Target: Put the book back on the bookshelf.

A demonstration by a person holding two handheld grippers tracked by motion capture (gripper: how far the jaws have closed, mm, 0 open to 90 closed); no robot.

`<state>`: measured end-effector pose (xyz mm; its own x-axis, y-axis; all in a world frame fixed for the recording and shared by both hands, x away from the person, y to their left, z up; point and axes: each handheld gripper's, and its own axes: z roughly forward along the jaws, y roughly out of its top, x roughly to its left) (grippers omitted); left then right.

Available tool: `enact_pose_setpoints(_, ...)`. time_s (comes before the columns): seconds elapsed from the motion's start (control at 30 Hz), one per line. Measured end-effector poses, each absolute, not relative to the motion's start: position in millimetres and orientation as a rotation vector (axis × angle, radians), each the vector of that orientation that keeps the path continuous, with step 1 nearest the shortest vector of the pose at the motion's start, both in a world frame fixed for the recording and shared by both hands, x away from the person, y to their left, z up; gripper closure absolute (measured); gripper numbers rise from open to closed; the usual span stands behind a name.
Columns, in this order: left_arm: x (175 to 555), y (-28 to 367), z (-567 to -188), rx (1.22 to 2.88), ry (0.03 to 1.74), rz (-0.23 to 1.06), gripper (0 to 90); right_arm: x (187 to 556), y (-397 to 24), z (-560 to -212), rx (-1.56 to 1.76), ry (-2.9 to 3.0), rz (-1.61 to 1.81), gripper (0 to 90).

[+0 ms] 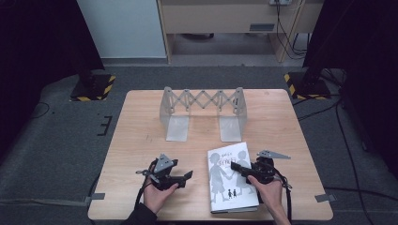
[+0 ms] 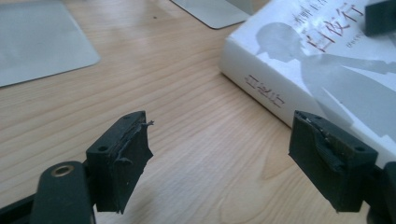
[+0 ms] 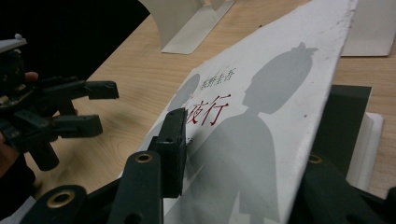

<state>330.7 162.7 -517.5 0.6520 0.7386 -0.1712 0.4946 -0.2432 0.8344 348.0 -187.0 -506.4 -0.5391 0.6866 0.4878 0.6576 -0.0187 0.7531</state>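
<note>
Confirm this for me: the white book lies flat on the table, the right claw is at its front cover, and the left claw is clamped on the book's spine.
One thing is wrong. The left claw is not clamped on the spine: in the left gripper view its jaws stand apart over bare table, beside the book. The book does lie flat, and the right claw has its front cover between its jaws.

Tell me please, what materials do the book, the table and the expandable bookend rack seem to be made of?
Book: paper, with a white, matte-looking printed cover lifted from the page block.
Table: light wood or wood-look laminate, with visible grain.
Bookend rack: probably thin grey metal, smooth and dull; painted plastic is possible.
</note>
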Motion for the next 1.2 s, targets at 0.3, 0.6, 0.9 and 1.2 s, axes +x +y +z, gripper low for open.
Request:
enact_pose_setpoints(0.3, 330, 135, -523, 1.928, 0.908, 0.213, 18.3, 347, -187, -500, 1.499, 2.162, 1.699, 67.0)
enact_pose_setpoints(0.6, 329, 114, -527, 1.904, 0.872, 0.107, 17.4, 346, -188, -492, 1.461, 2.146, 1.766, 72.4)
enact_pose_setpoints(0.9, 327, 100, -530, 1.889, 0.821, 0.024, 7.0, 343, -189, -488, 1.433, 2.132, 1.846, 77.7)
enact_pose_setpoints(1.2, 330, 97, -534, 1.863, 0.827, -0.06, 0.0, 339, -189, -484, 1.364, 2.132, 1.894, 79.4)
